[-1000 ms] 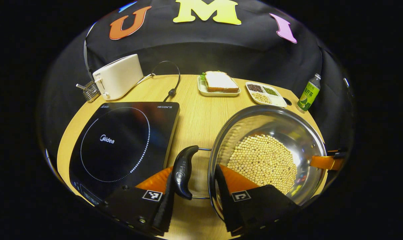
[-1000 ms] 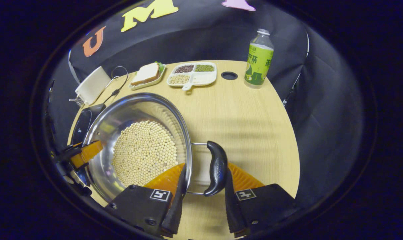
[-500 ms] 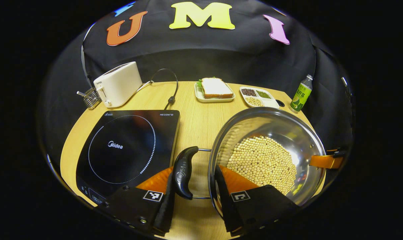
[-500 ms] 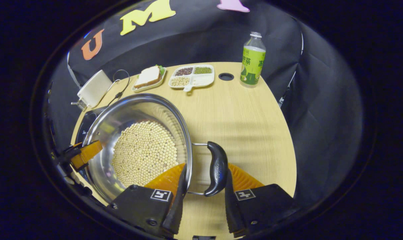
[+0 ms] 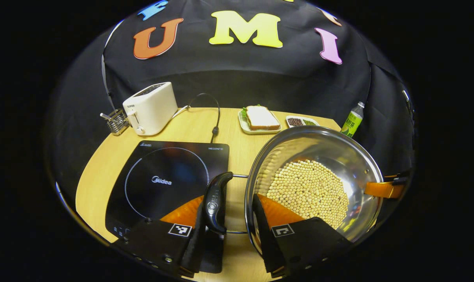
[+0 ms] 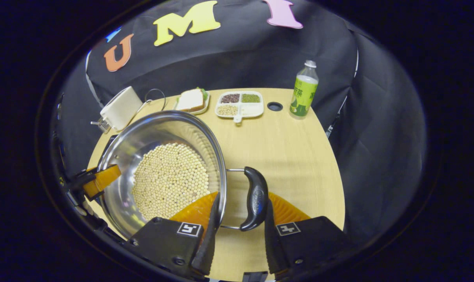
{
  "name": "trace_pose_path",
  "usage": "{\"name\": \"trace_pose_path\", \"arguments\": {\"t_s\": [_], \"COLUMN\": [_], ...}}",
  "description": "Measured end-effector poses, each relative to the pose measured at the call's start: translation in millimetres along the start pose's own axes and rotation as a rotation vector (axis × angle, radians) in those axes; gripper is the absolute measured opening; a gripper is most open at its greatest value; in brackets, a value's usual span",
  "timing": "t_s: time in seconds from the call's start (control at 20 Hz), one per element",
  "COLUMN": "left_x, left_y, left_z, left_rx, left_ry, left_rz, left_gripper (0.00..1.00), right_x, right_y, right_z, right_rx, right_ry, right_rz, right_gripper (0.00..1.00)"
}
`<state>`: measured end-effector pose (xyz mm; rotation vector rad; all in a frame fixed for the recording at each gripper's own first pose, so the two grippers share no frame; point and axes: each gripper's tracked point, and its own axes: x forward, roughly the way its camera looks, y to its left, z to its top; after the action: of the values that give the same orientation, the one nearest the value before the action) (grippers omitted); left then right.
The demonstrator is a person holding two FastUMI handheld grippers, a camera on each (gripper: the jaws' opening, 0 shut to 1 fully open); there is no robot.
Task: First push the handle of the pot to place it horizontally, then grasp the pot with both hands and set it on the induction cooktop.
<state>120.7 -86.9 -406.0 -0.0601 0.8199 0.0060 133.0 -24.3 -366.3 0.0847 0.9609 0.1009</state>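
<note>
Pot of soybeans lifted, nearer the induction cooktop at 9 o'clock than before.
Left tool and right tool each straddle a side handle, fingers narrow; grip uncertain.

One pot, one cooktop (one toaster).

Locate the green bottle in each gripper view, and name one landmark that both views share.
Left gripper view: the green bottle stands at the table's far right edge, just beyond the pot's rim.
Right gripper view: it stands upright at the far right of the table, right of the divided tray and the round hole.
Shared landmark: the sandwich plate.
</note>
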Motion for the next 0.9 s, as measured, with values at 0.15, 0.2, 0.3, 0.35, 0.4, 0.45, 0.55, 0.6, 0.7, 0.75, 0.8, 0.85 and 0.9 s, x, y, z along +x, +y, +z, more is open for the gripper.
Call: {"name": "trace_pose_path", "arguments": {"t_s": [0.15,0.2,0.3,0.35,0.4,0.45,0.55,0.6,0.7,0.75,0.8,0.85,0.9], "left_x": [-10,-13,-18,-22,-24,-25,-27,-28,-30,-30,-31,-33,-32], "left_y": [23,32,50,58,67,75,93,101,119,127,135,144,152], "left_z": [8,11,15,16,18,18,19,20,21,20,21,22,22], "left_rx": [0.004,0.003,-0.002,0.001,0.001,0.001,0.002,0.004,0.005,0.004,0.003,0.002,0.003], "left_ry": [-0.018,-0.024,-0.035,-0.035,-0.036,-0.038,-0.038,-0.04,-0.046,-0.044,-0.044,-0.042,-0.037], "left_rz": [0.007,0.009,0.016,0.019,0.023,0.025,0.029,0.032,0.038,0.041,0.042,0.045,0.045], "left_gripper": [0.59,0.59,0.59,0.59,0.58,0.59,0.59,0.59,0.58,0.59,0.59,0.59,0.59], "right_x": [-8,-10,-13,-13,-14,-14,-14,-13,-12,-12,-11,-10,-8], "right_y": [25,34,52,61,69,78,95,104,120,128,136,144,151], "right_z": [4,5,6,7,6,7,6,5,4,4,4,5,4], "right_rx": [-0.002,0.0,-0.002,-0.003,-0.003,-0.002,-0.003,0.0,0.002,0.0,-0.002,-0.004,-0.004], "right_ry": [-0.016,-0.024,-0.033,-0.034,-0.033,-0.034,-0.032,-0.032,-0.03,-0.027,-0.028,-0.027,-0.025], "right_rz": [0.008,0.011,0.018,0.019,0.022,0.025,0.03,0.033,0.038,0.039,0.04,0.042,0.043], "right_gripper": [0.53,0.53,0.53,0.55,0.53,0.56,0.53,0.53,0.56,0.53,0.53,0.53,0.53]}}
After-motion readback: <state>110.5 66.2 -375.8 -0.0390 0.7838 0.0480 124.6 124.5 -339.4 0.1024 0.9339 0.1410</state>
